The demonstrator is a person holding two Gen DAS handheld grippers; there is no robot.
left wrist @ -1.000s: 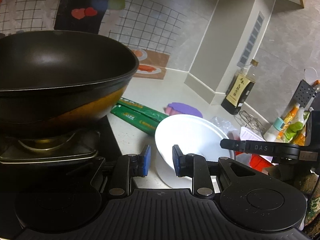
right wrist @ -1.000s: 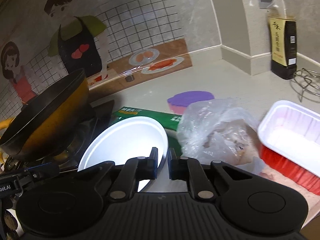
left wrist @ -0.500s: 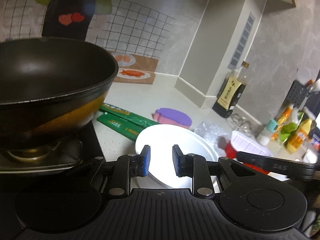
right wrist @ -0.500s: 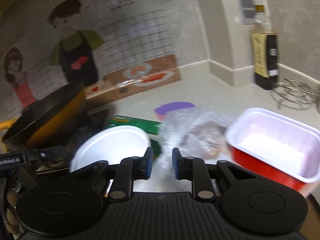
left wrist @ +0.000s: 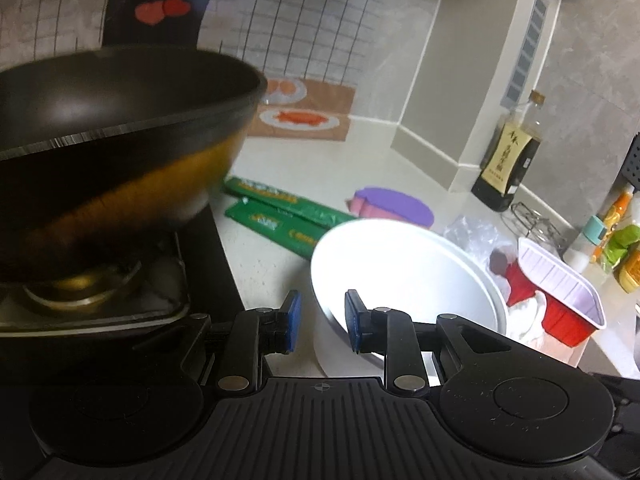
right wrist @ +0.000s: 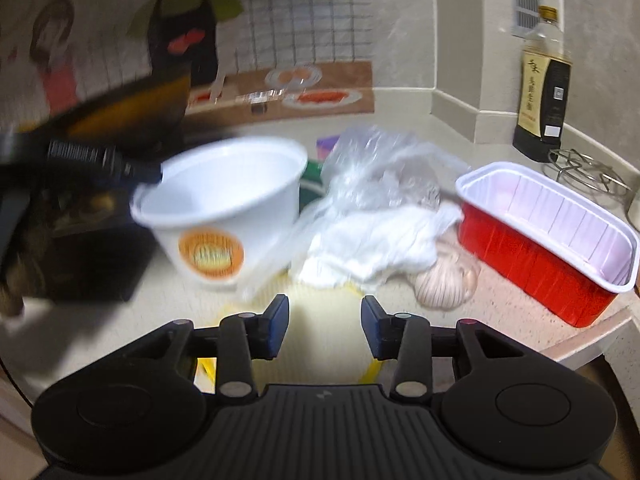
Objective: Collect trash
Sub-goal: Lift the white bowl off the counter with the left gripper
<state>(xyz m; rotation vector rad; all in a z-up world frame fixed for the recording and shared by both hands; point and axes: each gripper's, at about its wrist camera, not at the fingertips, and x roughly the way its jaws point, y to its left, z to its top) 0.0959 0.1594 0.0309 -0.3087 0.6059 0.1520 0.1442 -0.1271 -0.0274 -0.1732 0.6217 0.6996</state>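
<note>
Trash sits on the table [right wrist: 520, 304]: white bowl [right wrist: 224, 216] at 10 o'clock from right gripper [right wrist: 324, 330], whose empty fingers are opening. Left gripper [left wrist: 318, 322] fingers stand slightly apart around the bowl's rim, not pressing.

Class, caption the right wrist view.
Right gripper, jaws opening and empty, faces white bowl, crumpled bag and red tray.

Motion-blurred wok [right wrist: 132, 112], white bowl [right wrist: 224, 208]

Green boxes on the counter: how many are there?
2. The two long green boxes lie side by side between the wok and the white bowl. The bowl covers their near ends; more could be hidden.
</note>
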